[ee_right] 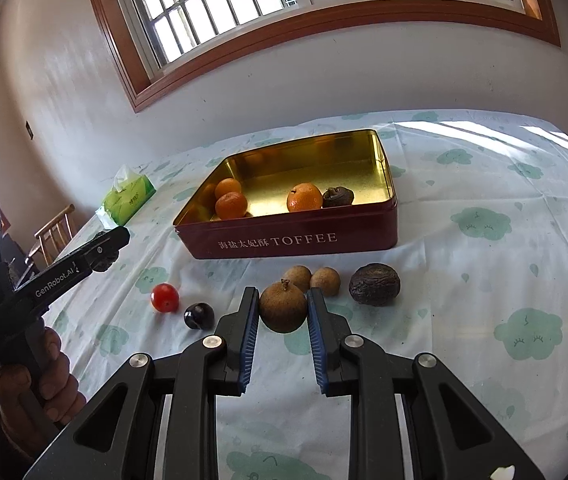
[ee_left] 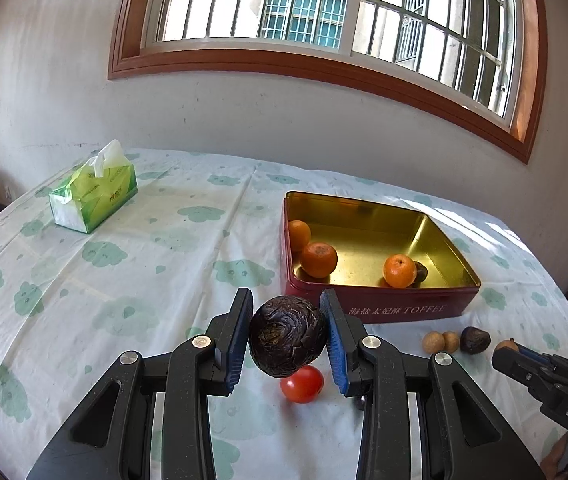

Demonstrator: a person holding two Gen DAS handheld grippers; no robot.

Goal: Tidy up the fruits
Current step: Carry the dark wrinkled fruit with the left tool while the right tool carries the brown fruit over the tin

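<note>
Left wrist view: my left gripper has its fingers clamped on a wrinkled dark fruit, held clear of the worktop so it can travel to the tin, I judge. Below it a red tomato sits on the cloth. The tin, open and gold inside, holds three oranges and a small dark fruit; it serves as the collecting place. Beside its front wall lie two tan fruits and another wrinkled dark fruit. A tissue box stands well apart at the far left. Right wrist view: my right gripper has its fingers closed on a round tan fruit, lifted off the cloth near the tin's front. Only this view shows a small glossy black fruit near the tomato, and the hand gripping the left tool's handle. The left view alone shows the left fingers' hold head-on; here that fruit is mostly hidden behind the tool.
</note>
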